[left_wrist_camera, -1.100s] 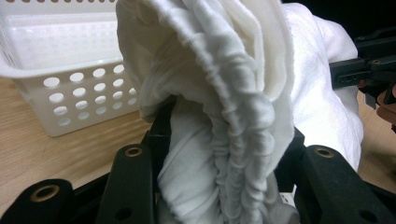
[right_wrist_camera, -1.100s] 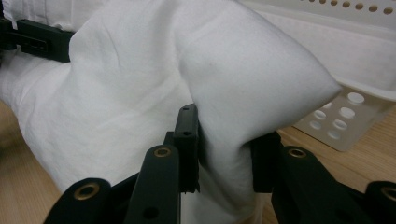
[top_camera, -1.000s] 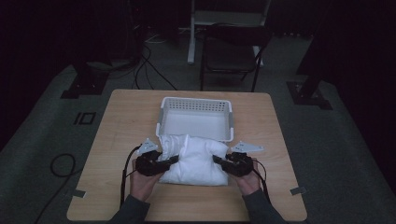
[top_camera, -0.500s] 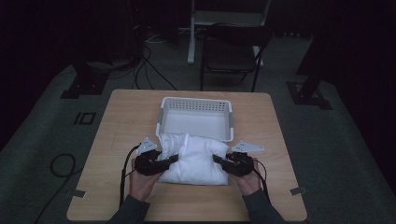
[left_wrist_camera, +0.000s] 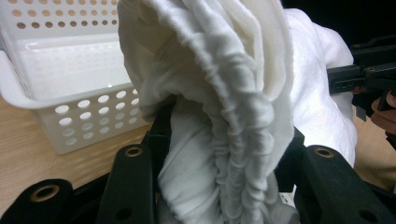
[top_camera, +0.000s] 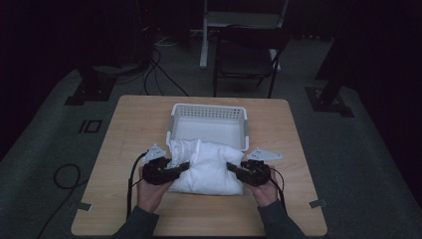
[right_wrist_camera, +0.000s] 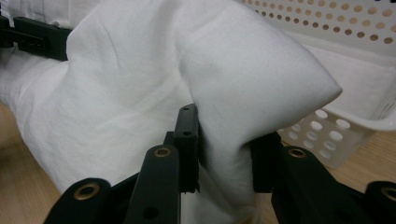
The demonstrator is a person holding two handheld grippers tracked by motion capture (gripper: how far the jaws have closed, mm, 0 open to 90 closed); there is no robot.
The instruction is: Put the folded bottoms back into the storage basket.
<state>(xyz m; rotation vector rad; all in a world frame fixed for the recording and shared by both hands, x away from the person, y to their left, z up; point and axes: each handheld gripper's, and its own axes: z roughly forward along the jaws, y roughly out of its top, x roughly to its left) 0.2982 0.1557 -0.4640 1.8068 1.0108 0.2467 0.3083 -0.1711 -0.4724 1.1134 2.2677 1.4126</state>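
A folded white cloth (top_camera: 206, 167) is bunched up on the wooden table (top_camera: 124, 129), its far edge against the white perforated basket (top_camera: 209, 124). My left gripper (top_camera: 180, 168) is shut on the cloth's left end; gathered folds of cloth (left_wrist_camera: 224, 135) fill its jaws. My right gripper (top_camera: 233, 169) is shut on the right end, where a thick fold of cloth (right_wrist_camera: 224, 154) is pinched between the jaws. The basket (left_wrist_camera: 60, 60) stands just behind the cloth and holds nothing I can see. In the right gripper view the basket (right_wrist_camera: 345, 70) lies close at the right.
A dark chair (top_camera: 249, 55) and a white desk frame (top_camera: 239, 20) stand beyond the table's far edge. Stand bases (top_camera: 89, 89) and cables (top_camera: 159, 64) lie on the floor around it. Bare wood lies to either side of the basket and along the near edge.
The cloth has been pushed slightly further up toward the basket and bunched higher between the grippers. Both grippers keep their hold.
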